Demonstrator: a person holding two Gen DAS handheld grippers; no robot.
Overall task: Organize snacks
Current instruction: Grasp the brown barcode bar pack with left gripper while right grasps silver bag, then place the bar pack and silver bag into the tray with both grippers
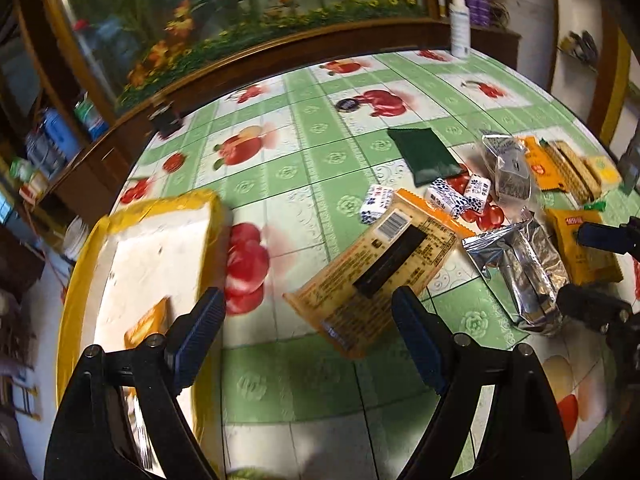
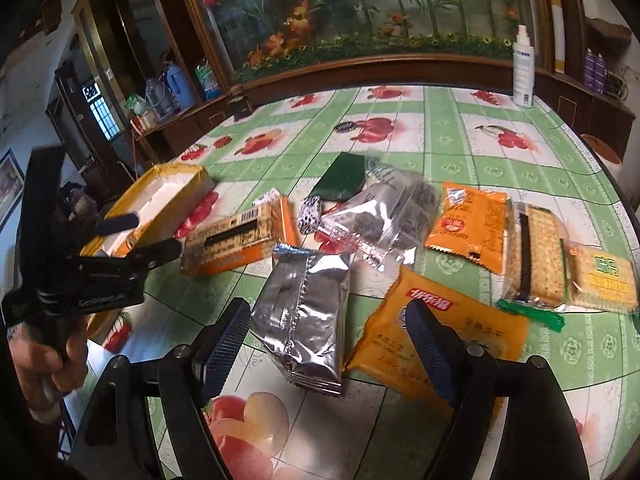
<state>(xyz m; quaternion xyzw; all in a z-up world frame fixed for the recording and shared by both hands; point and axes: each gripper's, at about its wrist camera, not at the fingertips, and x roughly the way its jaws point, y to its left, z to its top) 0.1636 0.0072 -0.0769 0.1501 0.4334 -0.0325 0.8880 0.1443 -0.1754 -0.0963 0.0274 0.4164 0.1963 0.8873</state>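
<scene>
A yellow-rimmed white box (image 1: 160,232) stands at the table's left, with an orange packet (image 1: 146,322) inside. My left gripper (image 1: 308,312) hovers open beside it, just short of a long orange biscuit pack (image 1: 380,268); no pad touches the pack. My right gripper (image 2: 328,312) is open over a silver foil packet (image 2: 308,312), which lies between its fingers unpressed. Its right finger overlaps an orange packet (image 2: 444,336). Beyond lie a dark green packet (image 2: 344,178), a clear bag (image 2: 384,216), blue-and-white candies (image 1: 376,204) and cracker packs (image 2: 536,260).
A white spray bottle (image 2: 523,68) stands at the table's far edge, a small dark round thing (image 1: 348,105) lies mid-table, and a black object (image 1: 166,118) sits at the far left edge. A wooden-framed flower painting runs behind. A person's hand (image 2: 44,356) holds the left gripper (image 2: 154,234).
</scene>
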